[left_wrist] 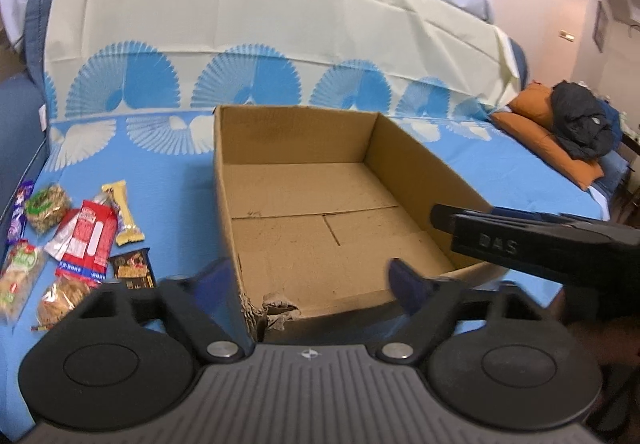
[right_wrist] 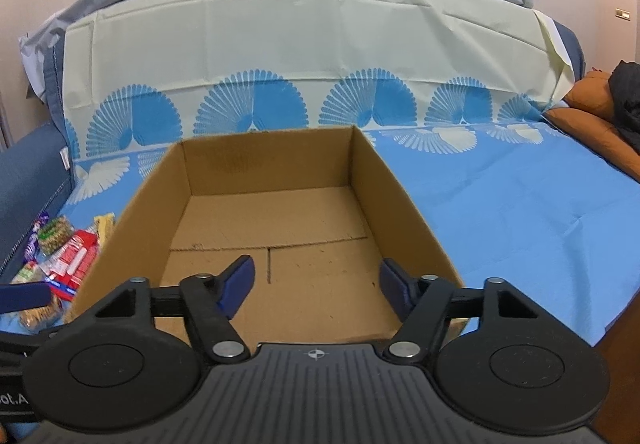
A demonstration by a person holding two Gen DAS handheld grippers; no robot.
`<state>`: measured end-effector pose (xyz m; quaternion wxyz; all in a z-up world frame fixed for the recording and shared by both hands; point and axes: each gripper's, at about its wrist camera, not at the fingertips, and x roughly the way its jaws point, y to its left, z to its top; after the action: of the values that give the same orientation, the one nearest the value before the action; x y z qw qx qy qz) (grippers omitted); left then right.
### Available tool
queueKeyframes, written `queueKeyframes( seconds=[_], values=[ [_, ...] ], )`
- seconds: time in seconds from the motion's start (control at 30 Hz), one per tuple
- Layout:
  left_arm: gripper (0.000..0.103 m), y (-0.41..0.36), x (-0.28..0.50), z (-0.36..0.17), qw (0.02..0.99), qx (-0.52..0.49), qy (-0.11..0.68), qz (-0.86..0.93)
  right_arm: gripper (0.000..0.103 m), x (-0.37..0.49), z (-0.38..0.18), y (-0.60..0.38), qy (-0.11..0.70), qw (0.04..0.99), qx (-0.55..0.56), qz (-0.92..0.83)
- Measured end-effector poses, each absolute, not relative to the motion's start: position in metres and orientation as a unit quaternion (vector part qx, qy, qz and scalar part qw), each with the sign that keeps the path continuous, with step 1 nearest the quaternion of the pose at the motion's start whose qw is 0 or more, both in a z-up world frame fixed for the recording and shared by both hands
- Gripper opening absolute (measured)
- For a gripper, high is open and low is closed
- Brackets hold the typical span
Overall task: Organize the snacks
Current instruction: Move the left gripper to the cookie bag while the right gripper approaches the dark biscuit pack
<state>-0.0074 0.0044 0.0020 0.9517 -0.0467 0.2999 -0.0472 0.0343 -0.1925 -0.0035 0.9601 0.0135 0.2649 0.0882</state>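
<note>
An empty, open-topped cardboard box (left_wrist: pixel 420 171) sits on a blue cloth, and its near-left corner is torn. A heap of wrapped snacks lies left of it: a red packet (left_wrist: pixel 90 240), a cream bar (left_wrist: pixel 124 215), round oat cookies (left_wrist: pixel 44 205), a dark chocolate packet (left_wrist: pixel 134 268) and a purple packet (left_wrist: pixel 18 215). My left gripper (left_wrist: pixel 312 280) is open and straddles the box's near-left corner without pressing on it. My right gripper (right_wrist: pixel 316 280) is open over the box's (right_wrist: pixel 400 199) near edge, with nothing between its fingers. The snacks (right_wrist: pixel 64 256) show at the left in the right wrist view.
The blue fan-patterned cloth (left_wrist: pixel 520 171) covers a sofa-like seat and its backrest. An orange cushion (left_wrist: pixel 532 111) with a dark jacket (left_wrist: pixel 580 123) lies at the far right. The seat's front edge drops off at the right (right_wrist: pixel 608 324).
</note>
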Motion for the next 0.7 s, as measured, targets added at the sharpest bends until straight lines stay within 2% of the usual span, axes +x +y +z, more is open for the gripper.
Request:
queueKeyframes(
  seconds=[0.03,0.07,0.1,0.27,0.4,0.53,0.63,0.7],
  values=[
    [0.065,0.008,-0.009,0.005,0.95,-0.05,0.303,-0.057,0.065,0.034,-0.002,-0.19,0.261,0.961,0.016,0.091],
    [0.052,0.013,-0.01,0.01,0.948,-0.055,0.305,-0.068,0.061,0.033,-0.001,-0.188,0.258,0.961,0.018,0.094],
    [0.045,0.018,-0.012,0.014,0.948,-0.057,0.303,-0.077,0.06,0.032,0.001,-0.186,0.255,0.962,0.022,0.1],
    [0.043,0.057,-0.023,0.05,0.96,-0.011,0.258,-0.109,0.057,0.027,0.013,-0.167,0.234,0.961,0.05,0.142],
    [0.044,0.107,-0.018,0.049,0.96,-0.01,0.263,-0.095,0.057,0.019,0.021,-0.143,0.217,0.958,0.054,0.178],
    [0.052,0.166,0.0,0.011,0.948,-0.054,0.31,-0.047,0.057,0.014,0.025,-0.107,0.203,0.952,0.039,0.225],
    [0.072,0.204,0.005,-0.028,0.93,-0.116,0.349,0.019,0.058,0.009,0.023,-0.079,0.2,0.945,0.016,0.257],
    [0.082,0.223,0.005,-0.038,0.927,-0.149,0.341,0.041,0.058,0.005,0.02,-0.062,0.204,0.939,-0.001,0.276]
  ],
)
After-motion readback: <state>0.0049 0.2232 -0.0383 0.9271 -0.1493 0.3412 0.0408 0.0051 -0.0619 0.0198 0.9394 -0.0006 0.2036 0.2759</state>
